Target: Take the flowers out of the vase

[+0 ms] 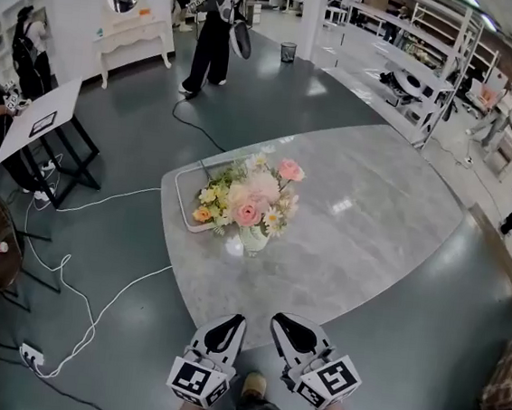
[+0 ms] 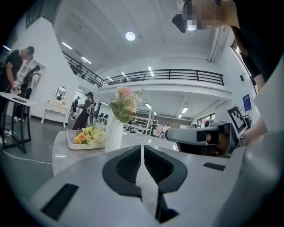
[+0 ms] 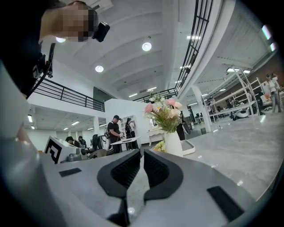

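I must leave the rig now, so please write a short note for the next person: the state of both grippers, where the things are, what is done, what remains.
Left gripper: shut, empty, near the front edge of the table.
Right gripper: shut, empty, beside the left one.
The white vase stands upright on the table, with a bunch of flowers in it. The white tray lies just behind the vase and holds some yellow and orange flowers.
Done: no stem gripped yet.
Left: reach the vase and pull the bunch out.
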{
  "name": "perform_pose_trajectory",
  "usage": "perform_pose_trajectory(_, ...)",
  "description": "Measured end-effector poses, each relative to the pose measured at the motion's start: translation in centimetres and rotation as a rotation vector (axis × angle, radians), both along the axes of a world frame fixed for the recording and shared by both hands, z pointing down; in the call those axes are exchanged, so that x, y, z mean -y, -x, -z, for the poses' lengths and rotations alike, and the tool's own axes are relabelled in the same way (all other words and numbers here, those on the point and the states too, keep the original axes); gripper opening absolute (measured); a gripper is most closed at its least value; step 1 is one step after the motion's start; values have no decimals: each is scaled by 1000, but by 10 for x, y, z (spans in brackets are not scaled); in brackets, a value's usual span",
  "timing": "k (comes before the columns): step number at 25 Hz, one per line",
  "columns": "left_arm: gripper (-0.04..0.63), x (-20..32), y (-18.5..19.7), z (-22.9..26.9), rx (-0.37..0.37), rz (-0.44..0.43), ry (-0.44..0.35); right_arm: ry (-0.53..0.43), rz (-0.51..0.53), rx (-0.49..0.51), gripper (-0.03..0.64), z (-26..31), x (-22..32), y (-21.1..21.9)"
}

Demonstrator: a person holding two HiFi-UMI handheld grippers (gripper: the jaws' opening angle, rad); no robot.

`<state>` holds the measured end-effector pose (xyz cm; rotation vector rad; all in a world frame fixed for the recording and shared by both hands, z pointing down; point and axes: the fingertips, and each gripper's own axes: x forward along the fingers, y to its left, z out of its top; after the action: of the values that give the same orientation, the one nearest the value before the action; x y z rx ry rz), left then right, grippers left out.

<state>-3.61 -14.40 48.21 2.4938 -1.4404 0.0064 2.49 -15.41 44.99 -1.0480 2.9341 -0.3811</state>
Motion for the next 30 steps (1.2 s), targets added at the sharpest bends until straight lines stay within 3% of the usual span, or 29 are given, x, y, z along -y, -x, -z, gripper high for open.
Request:
perform_pose_trajectory(6, 26, 36, -3, -10, 14, -4, -44, -57, -3, -25, 21, -6, 37, -1)
perform_pose_trajectory(10, 159, 66, -1, -14, 18, 6, -75, -89, -13, -33, 27, -9, 61, 0)
perform_pose_trajectory(13, 211, 90, 5, -20, 36, 19, -86, -97, -32, -12, 104, -8, 82, 1)
perform_pose_trajectory(20, 341, 150, 14, -34, 74, 38, -94, -153, -78, 18, 202, 6, 129, 4)
perform_pose_trajectory(30, 384, 204, 7, -38, 109, -14, -142, -194, -48, 110, 261, 21, 178, 32)
